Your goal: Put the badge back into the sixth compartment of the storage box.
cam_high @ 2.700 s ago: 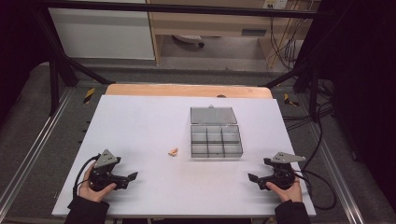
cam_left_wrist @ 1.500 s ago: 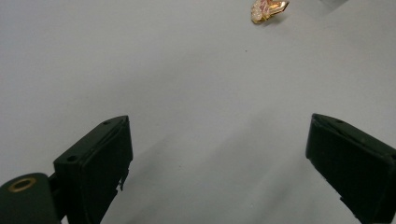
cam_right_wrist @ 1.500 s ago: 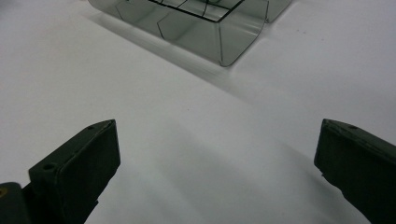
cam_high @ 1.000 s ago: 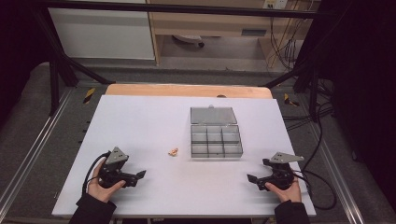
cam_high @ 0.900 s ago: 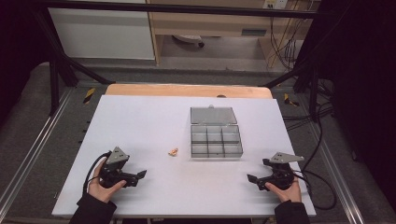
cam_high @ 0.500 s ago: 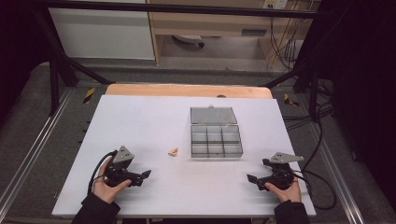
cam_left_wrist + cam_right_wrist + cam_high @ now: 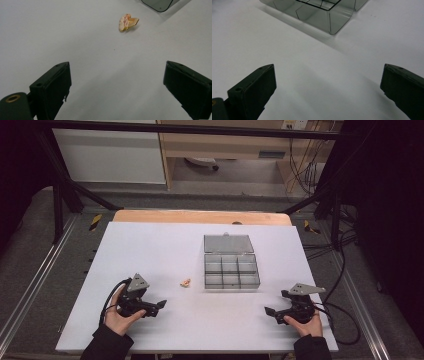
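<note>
**Both tongs wide and empty on the white bench**

The left tongs point(image 7: 159, 306) sit low over the white bench point(image 7: 150, 250), held in the person's left hand point(image 7: 120, 317), with their jaws pointing toward the middle of the bench. In the left gripper view the two black jaws stand far apart with nothing between them. Ahead of these jaws, a little to their right and clear of both, lies a small pale orange and pink piece point(image 7: 127, 22); what it is cannot be told from the pictures. In the high view that same piece point(image 7: 185, 282) lies between the left tongs and a clear plastic compartment box point(image 7: 231, 270), just beside the box's near left corner without touching it.

The right tongs point(image 7: 270, 312) rest at the near right of the bench in the person's right hand point(image 7: 304, 325), jaws turned inward toward the left tongs. In the right gripper view their jaws are likewise spread wide, holding nothing, with bare bench between them. A rounded corner of the compartment box point(image 7: 332, 20) shows ahead of them, well apart from the jaw tips.

The box's lid point(image 7: 228, 243) lies open flat on the far side, away from both tongs. Its compartments look empty in the high view.
</note>
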Available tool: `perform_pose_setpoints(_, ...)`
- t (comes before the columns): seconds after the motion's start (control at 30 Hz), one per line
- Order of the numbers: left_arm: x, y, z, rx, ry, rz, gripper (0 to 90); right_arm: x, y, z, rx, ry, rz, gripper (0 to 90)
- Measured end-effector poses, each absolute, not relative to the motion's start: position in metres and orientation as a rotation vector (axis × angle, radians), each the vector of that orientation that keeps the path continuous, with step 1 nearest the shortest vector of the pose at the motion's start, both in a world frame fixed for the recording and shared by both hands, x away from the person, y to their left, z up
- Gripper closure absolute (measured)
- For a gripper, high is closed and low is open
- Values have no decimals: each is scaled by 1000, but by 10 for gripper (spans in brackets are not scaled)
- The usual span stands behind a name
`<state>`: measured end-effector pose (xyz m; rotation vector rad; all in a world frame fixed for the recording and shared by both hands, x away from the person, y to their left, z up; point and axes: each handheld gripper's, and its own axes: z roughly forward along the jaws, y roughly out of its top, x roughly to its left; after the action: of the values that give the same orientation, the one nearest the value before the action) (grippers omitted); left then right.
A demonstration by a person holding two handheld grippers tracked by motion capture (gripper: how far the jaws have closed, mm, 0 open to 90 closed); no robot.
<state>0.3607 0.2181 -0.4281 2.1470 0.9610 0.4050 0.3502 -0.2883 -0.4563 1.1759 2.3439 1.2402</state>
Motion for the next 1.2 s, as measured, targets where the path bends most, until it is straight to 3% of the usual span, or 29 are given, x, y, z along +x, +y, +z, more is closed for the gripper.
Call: perform_pose_setpoints(1.2,392,167,-418,2181,946,452,92,350,-288,-457,1169,2347,1233,6)
